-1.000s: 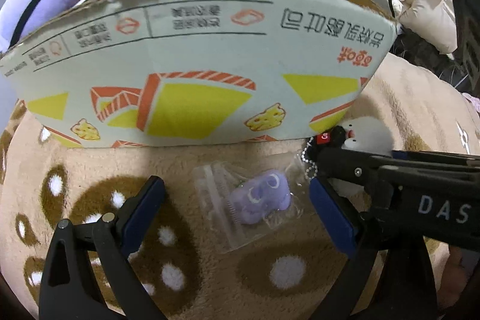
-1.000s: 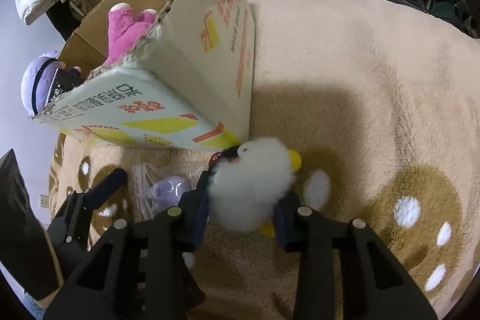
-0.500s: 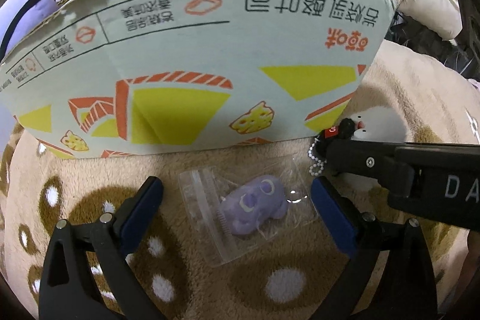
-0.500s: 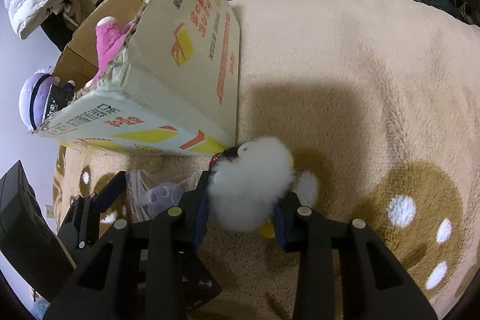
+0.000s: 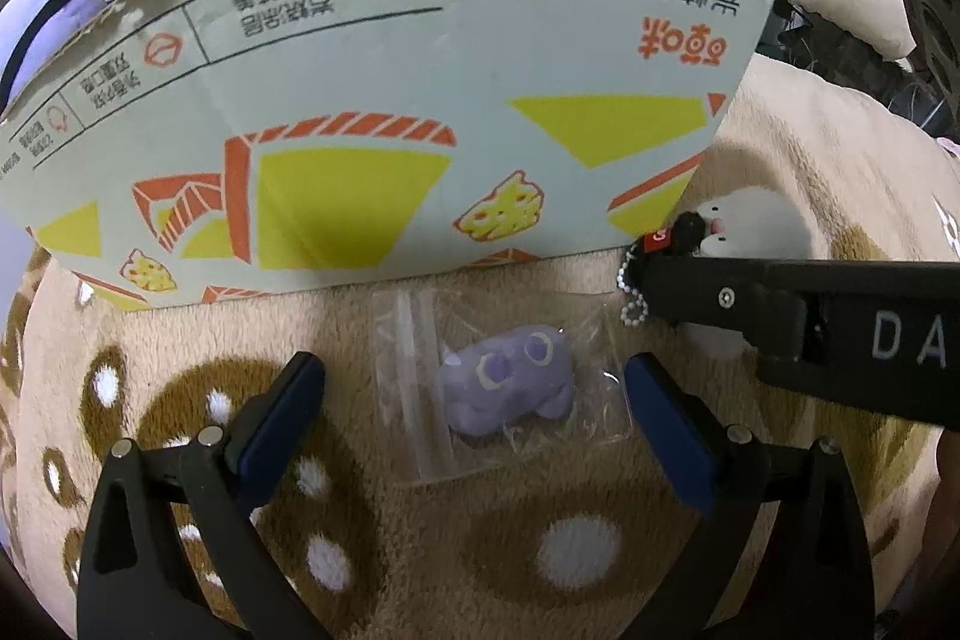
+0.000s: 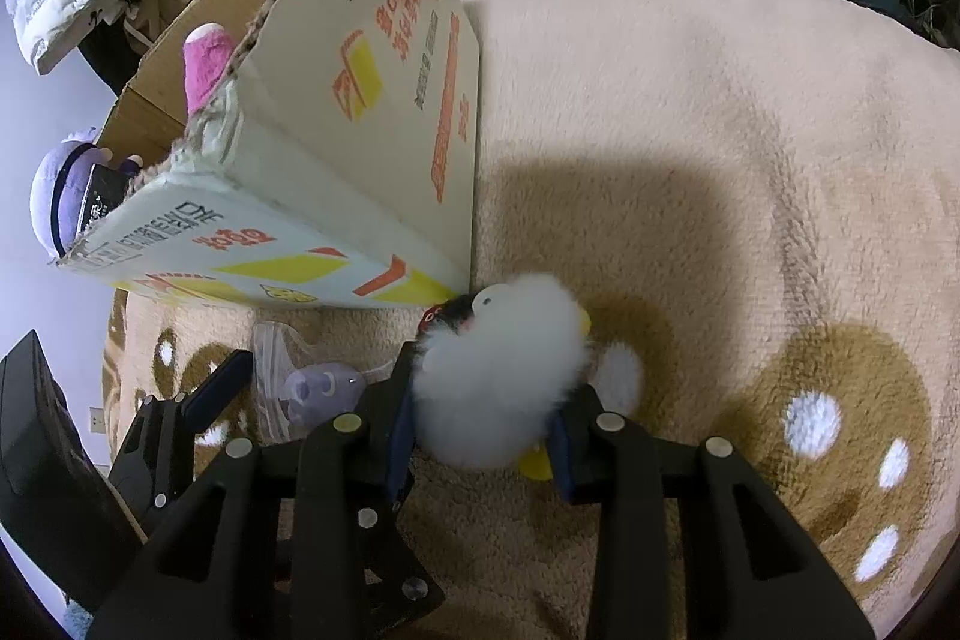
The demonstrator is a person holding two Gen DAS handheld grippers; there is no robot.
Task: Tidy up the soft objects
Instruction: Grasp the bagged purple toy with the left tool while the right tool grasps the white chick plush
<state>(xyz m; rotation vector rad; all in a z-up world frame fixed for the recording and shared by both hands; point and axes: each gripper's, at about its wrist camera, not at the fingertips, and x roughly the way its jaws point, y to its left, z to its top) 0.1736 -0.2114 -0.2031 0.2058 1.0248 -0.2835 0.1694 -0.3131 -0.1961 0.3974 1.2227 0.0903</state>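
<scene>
**Two plush toys at the foot of the box**

Beige fleece blanket [image 6: 690,112] with brown, white-spotted patches covers the whole surface; on it stands an open cardboard box [image 5: 384,112] printed with yellow and orange shapes, a pink plush [image 6: 204,64] poking above its rim; cluttered shelves and white padded jackets fill the far background. Just near of the box's front wall lies a small purple plush [image 5: 510,382] sealed in a clear zip bag [image 5: 414,376]; the left gripper [image 5: 474,400] is spread wide, its blue pads on either side of the bag and not touching it. To the right, at the box's near corner, the right gripper [image 6: 480,436] is clenched on a fluffy white bird plush [image 6: 498,370], whose bead chain [image 5: 633,298] dangles beside the bag.
</scene>
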